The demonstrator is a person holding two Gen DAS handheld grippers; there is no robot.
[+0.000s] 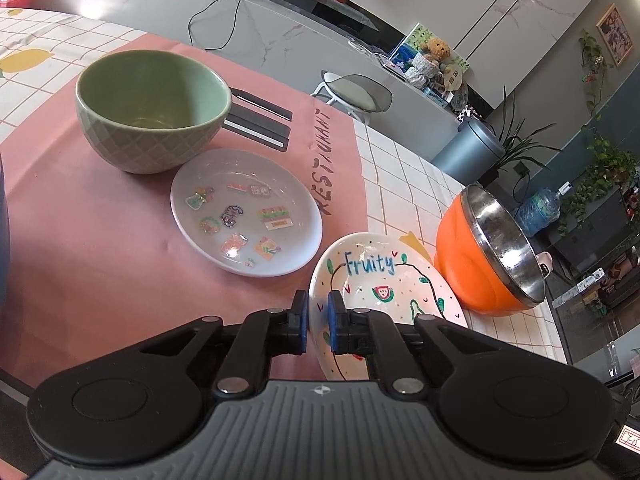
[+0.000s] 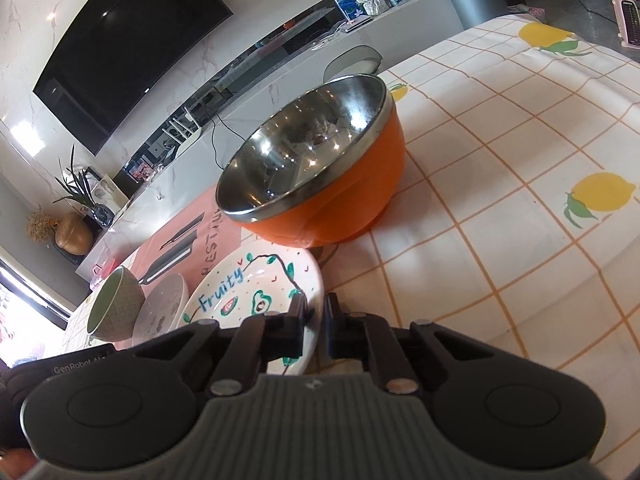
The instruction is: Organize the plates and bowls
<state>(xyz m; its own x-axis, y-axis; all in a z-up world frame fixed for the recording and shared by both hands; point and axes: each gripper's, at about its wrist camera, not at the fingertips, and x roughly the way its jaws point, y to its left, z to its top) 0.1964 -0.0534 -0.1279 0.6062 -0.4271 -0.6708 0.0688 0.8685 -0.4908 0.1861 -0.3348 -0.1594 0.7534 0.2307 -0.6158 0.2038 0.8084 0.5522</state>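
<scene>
Lemon-print tablecloth [image 2: 500, 184], pink mat [image 1: 80, 220] over it. Fruity plate [image 1: 376, 276]: both rims pinched, left gripper [image 1: 318, 322] and right gripper [image 2: 316, 326] each clamped (seemingly). Orange bowl [image 2: 340, 208], green bowl [image 1: 152, 108], sticker plate [image 1: 246, 212]: nothing inside. Television [image 2: 124, 44]: right view only.

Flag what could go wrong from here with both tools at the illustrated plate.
1. Both the left tool and right tool appear to pinch the rim of the white "Fruity" illustrated plate; opposing pulls could make it slip or drop.
2. The orange bowl with a steel interior sits very near that plate; tilting or lifting could knock it.
3. The white sticker-decorated plate and green ceramic bowl sit close together, so a swing could clip them.
</scene>
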